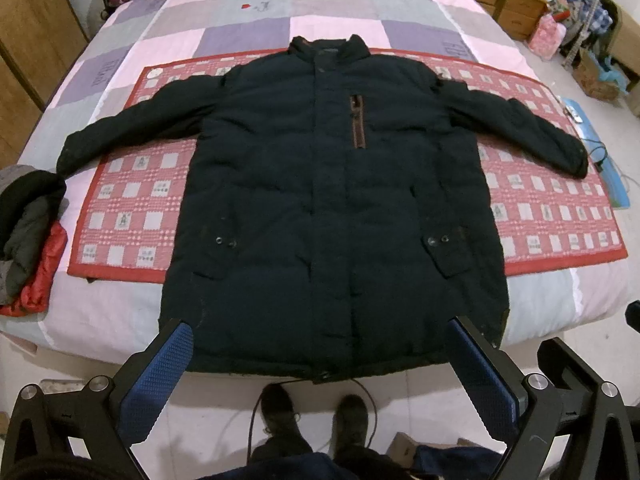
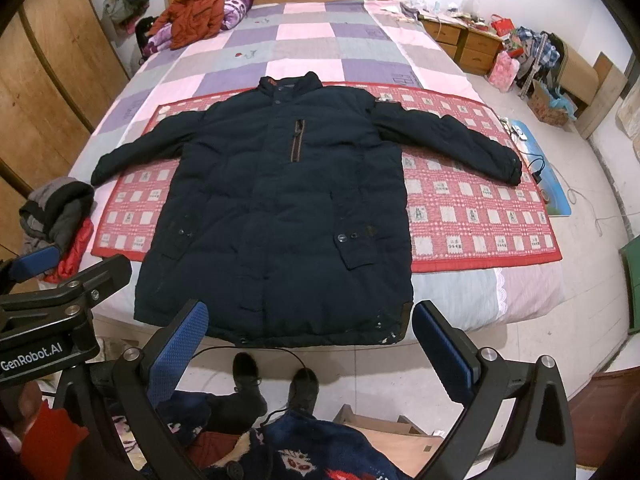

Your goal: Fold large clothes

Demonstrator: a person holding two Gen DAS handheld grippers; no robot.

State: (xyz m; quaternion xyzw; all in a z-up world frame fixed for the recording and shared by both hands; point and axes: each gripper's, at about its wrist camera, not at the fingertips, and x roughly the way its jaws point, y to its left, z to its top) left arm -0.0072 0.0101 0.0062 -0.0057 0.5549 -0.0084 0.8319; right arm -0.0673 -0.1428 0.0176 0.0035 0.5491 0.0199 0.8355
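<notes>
Both left tongs [image 1: 320, 344] and right tongs [image 2: 310, 322] gape wide above the flat jacket's [image 1: 320, 200] hem.

The padded jacket [image 1: 332, 208] was dark navy, its mat [image 1: 552, 216] red-checked, the bedspread [image 1: 248, 12] pink-and-purple patchwork.

The jacket [image 1: 332, 208] is matt, dark, puffy quilted cloth. Under it the red mat [image 1: 560, 216] looks woven, on a soft patchwork bedspread [image 1: 248, 32]. Each hand-held gripper [image 1: 324, 376] has matt black plastic, dimpled blue pads [image 1: 160, 380] and shiny metal bolts.
</notes>
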